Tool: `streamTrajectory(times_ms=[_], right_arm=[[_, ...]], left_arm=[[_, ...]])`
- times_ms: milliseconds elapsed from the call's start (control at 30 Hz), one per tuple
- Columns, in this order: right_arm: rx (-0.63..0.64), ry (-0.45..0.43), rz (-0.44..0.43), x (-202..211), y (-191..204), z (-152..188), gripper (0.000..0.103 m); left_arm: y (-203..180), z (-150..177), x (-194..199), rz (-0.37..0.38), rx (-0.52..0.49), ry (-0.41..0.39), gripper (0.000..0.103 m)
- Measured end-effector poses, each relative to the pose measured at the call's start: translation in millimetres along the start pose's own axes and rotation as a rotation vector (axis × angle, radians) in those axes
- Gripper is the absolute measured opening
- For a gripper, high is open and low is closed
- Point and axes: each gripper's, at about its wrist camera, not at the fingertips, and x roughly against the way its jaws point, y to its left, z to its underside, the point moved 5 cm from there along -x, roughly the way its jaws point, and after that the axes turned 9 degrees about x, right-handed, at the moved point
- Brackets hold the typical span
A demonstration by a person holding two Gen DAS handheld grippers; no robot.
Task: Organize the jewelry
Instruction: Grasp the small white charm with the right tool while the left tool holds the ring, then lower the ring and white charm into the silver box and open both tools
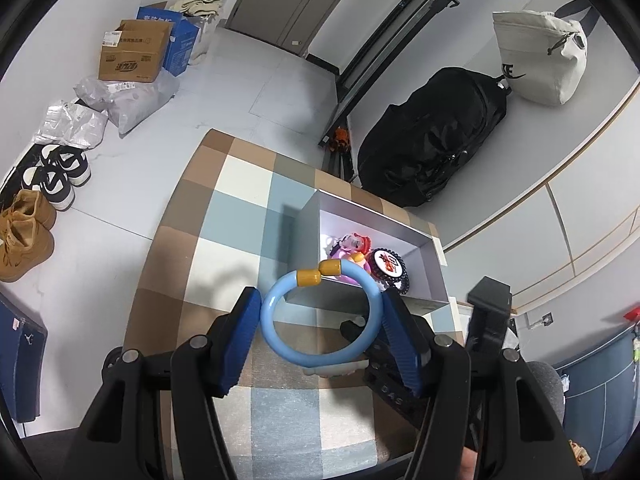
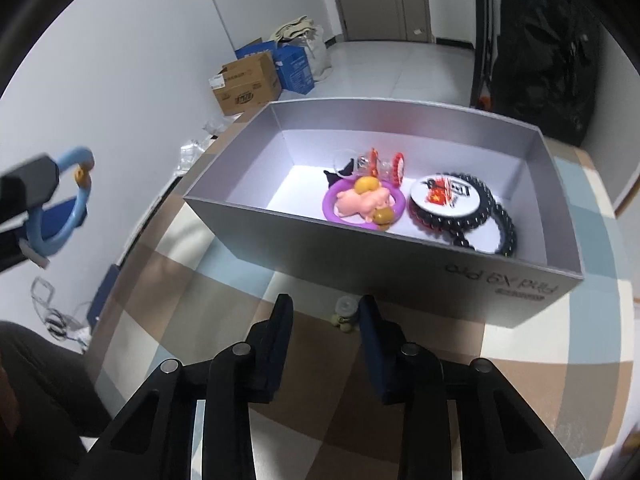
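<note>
My left gripper (image 1: 320, 316) is shut on a light blue bangle (image 1: 276, 340) with yellow end caps and holds it above the checked tablecloth, just short of the grey box (image 1: 424, 304). The bangle also shows in the right wrist view (image 2: 60, 216). The grey box (image 2: 360, 256) holds a purple ring with a pink figure (image 2: 362, 202), a round badge (image 2: 446, 194) and a black bead bracelet (image 2: 492, 224). My right gripper (image 2: 324, 316) is open and empty above a small earring-like piece (image 2: 346, 314) in front of the box.
The table has a brown, blue and white checked cloth (image 1: 240, 208). On the floor lie shoes (image 1: 44, 196), cardboard boxes (image 1: 136, 52), plastic bags and a black backpack (image 1: 432, 140). A white tote (image 1: 540, 56) stands beyond it.
</note>
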Motion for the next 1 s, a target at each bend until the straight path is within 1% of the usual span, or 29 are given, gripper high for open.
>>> streamTrajectory(times_ms=[67, 100, 200, 400, 500, 800, 1000], right_arm=[[0.018, 0.007, 0.031, -1.4, 0.9, 0.0, 0.013], [0.019, 0.009, 0.031, -2.0, 1.9, -0.4, 0.012], [0.021, 0.007, 0.031, -2.1, 0.8, -0.4, 0.011], [0.039, -0.001, 0.038, -1.6, 2.7, -2.1, 0.010], [0.027, -0.007, 0.023, 2.0, 2.3, -0.3, 0.010], [-0.032, -0.086, -0.052, 27.2, 0.9, -11.4, 0.010], [-0.096, -0.138, -0.128, 47.8, -7.3, -19.8, 0.010]], left_arm=[[-2.7, 1.3, -1.3, -0.002, -0.012, 0.005, 0.057], [-3.3, 1.5, -1.5, -0.005, -0.018, 0.006, 0.057], [-5.6, 2.3, -2.6, -0.017, -0.037, 0.005, 0.057], [-6.3, 2.5, -3.2, -0.021, -0.041, 0.006, 0.057], [-5.5, 2.8, -3.9, -0.026, -0.041, 0.004, 0.057], [-5.6, 4.4, -15.8, -0.054, -0.041, 0.010, 0.057], [-15.1, 7.9, -21.6, -0.064, -0.062, 0.005, 0.057]])
